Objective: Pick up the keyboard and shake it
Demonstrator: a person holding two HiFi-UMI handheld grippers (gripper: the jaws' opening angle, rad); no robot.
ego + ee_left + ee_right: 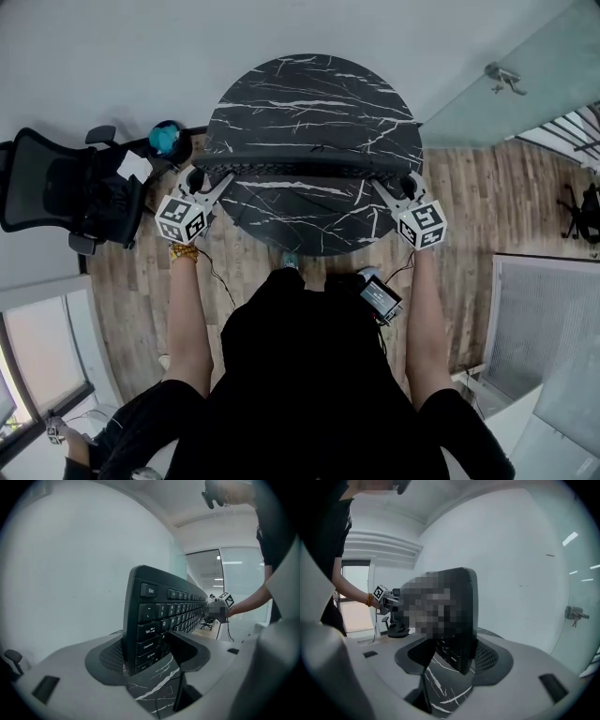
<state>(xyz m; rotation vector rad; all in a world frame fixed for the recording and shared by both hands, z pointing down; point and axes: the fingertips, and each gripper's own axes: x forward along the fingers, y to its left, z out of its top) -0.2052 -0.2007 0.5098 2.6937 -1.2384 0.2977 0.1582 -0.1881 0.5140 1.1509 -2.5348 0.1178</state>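
Your torso [309, 375] in dark cloth fills the foreground. At your left, the left gripper [212, 178] has its fingers [190, 651] pinching the keyboard [309, 161] at its Esc end. It stands on edge over the round black marble bench [309, 94]. The right gripper [396, 184] clamps the other end.

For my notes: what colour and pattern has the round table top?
The table top is black with white veins; best seen in the head view.
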